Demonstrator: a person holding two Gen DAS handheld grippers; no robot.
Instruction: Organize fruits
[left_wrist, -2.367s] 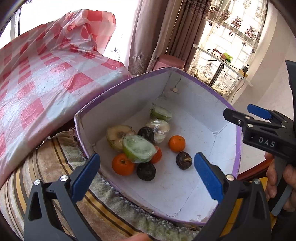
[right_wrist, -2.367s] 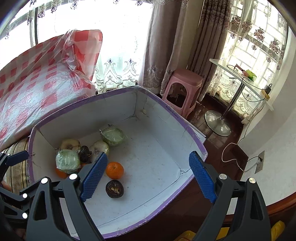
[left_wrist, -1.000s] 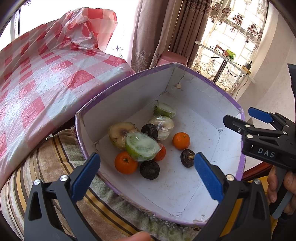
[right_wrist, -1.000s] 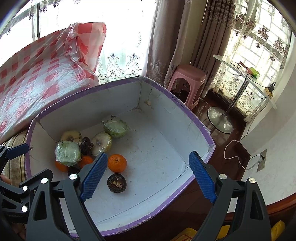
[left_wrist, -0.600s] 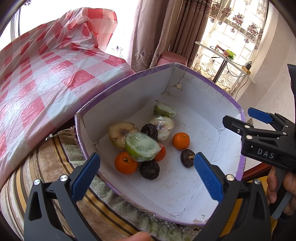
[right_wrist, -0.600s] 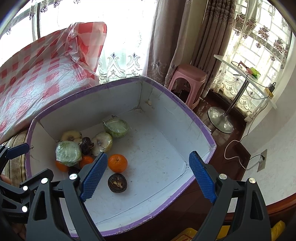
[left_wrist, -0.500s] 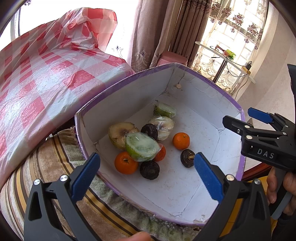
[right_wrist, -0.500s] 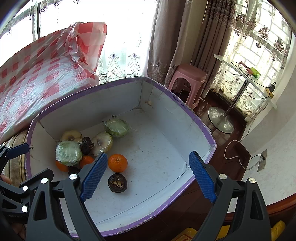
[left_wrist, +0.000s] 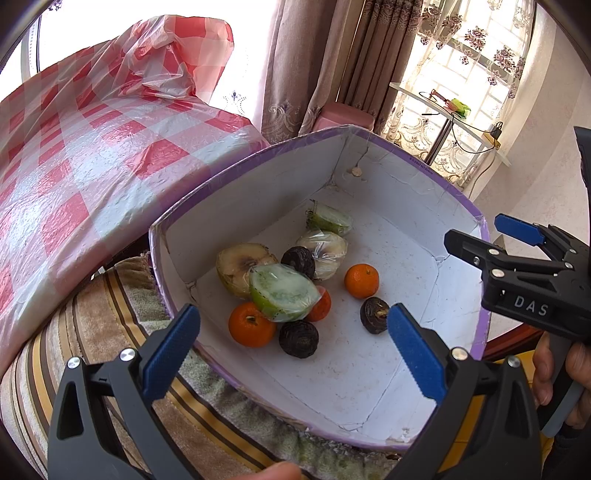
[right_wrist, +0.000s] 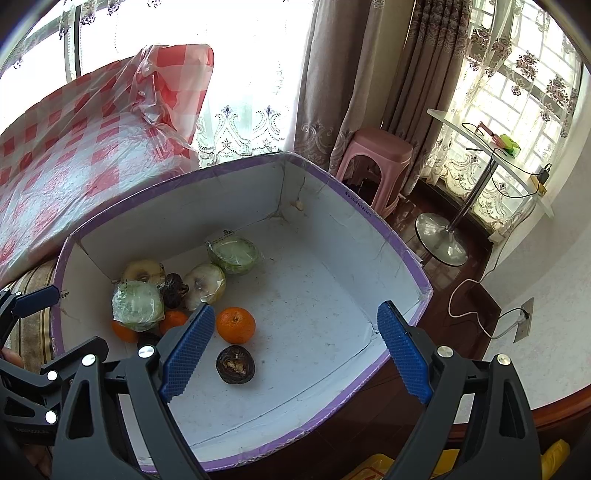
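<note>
A white box with a purple rim (left_wrist: 424, 158) (right_wrist: 369, 218) holds the fruit. Inside lie oranges (left_wrist: 362, 281) (right_wrist: 235, 325), dark wrinkled fruits (left_wrist: 373, 314) (right_wrist: 235, 364), plastic-wrapped green halves (left_wrist: 282, 292) (right_wrist: 233, 254) and a cut yellowish fruit (left_wrist: 240, 264). My left gripper (left_wrist: 291, 347) hovers open over the box's near left corner, nothing between its blue pads. My right gripper (right_wrist: 295, 350) stands open above the near right part of the box, empty; it also shows at the right of the left wrist view (left_wrist: 517, 243), held by a hand (left_wrist: 557, 373).
A red-and-white checked plastic cloth (left_wrist: 81, 147) rises left of the box. A striped towel (left_wrist: 110, 332) lies under the box's near edge. Beyond are curtains, a pink stool (right_wrist: 376, 162), and a glass side table (right_wrist: 491, 158) on a metal base.
Since the earliest frames the view has shifted slightly closer over the box. Over the last second nothing has visibly moved.
</note>
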